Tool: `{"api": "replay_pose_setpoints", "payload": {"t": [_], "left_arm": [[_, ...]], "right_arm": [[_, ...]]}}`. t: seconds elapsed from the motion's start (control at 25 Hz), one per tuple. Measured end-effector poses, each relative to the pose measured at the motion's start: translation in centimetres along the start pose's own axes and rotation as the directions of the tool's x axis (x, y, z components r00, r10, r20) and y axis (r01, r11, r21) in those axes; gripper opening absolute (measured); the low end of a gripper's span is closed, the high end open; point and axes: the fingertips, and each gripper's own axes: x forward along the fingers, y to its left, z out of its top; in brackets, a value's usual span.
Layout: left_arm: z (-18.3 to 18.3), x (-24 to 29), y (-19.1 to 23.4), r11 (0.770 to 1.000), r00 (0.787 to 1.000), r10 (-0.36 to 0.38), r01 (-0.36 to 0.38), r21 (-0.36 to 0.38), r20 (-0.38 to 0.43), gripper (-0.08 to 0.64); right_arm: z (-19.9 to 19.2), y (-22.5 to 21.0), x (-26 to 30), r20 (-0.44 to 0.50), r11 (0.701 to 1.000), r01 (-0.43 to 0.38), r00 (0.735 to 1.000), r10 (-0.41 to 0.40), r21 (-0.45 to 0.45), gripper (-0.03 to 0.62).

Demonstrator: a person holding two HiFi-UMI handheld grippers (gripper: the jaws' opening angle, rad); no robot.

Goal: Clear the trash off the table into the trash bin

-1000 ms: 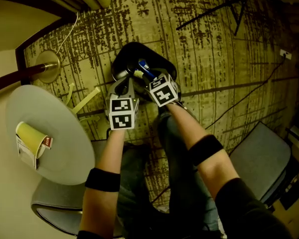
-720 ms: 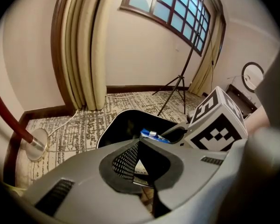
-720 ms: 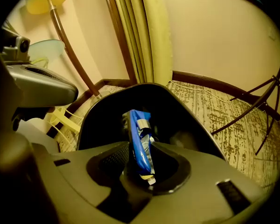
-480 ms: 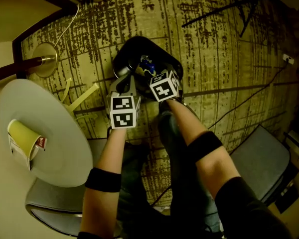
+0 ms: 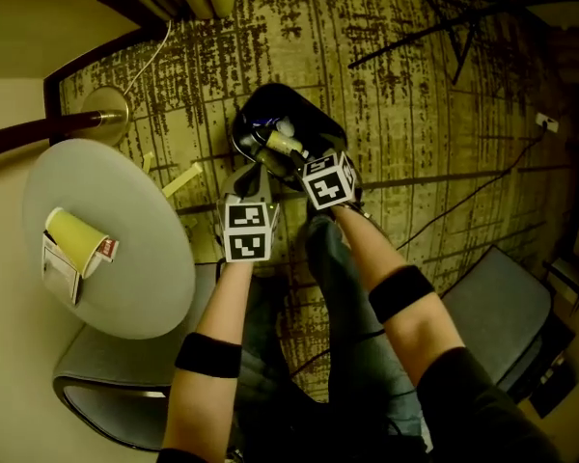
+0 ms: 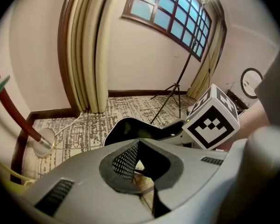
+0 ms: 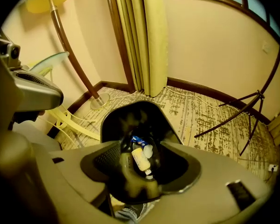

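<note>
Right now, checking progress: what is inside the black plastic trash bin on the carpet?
Inside the black plastic bin: a small pale plastic bottle, a blue wrapper and a whitish scrap. The right claw covers its near part; the bottom is too dark.

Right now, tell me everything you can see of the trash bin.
The trash bin is a black, glossy-looking, rounded container. It stands upright and open-topped on the patterned carpet, a little apart from the round table and the floor lamp's base. Inside its mouth lie a small pale bottle and a blue scrap. No lid is visible.
</note>
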Motion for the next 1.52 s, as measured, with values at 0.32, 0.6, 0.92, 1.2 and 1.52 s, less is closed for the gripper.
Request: {"api": "replay_pose_setpoints", "payload": {"t": [0.32, 0.6, 0.92, 1.2, 1.52], "left_arm": [[5.7, -12.9, -4.5, 1.000, 0.999, 0.004, -0.003, -0.010, 0.043, 0.000], [13.9, -26.0, -4.9, 0.997, 0.987, 0.056, -0.048, -0.058, 0.150, 0.000], [15.9, -39.2, -1.6, 0.967, 0.938, 0.237, -0.202, -0.157, 0.253, 0.000], [11.9, -48.5, 0.9, 0.903, 0.878, 0.397, -0.322, -0.283, 0.269, 0.000], [4.1, -58.4, 5.2, 0.792, 0.788, 0.565, -0.435, -0.428, 0.245, 0.000]], "right_arm": [[5.0, 3.4, -14.9, 0.059, 1.000, -0.004, 0.998, 0.006, -0.025, 0.095], [13.6, 6.9, -28.7, 0.171, 0.996, 0.022, 0.985, -0.007, -0.086, 0.003], [19.7, 14.5, -37.4, 0.268, 0.976, -0.054, 0.957, 0.111, -0.211, 0.005], [22.0, 26.5, -40.7, 0.240, 0.883, -0.179, 0.922, 0.305, -0.434, 0.005], [20.1, 40.8, -43.0, 0.144, 0.707, -0.295, 0.860, 0.490, -0.643, 0.005]]}}
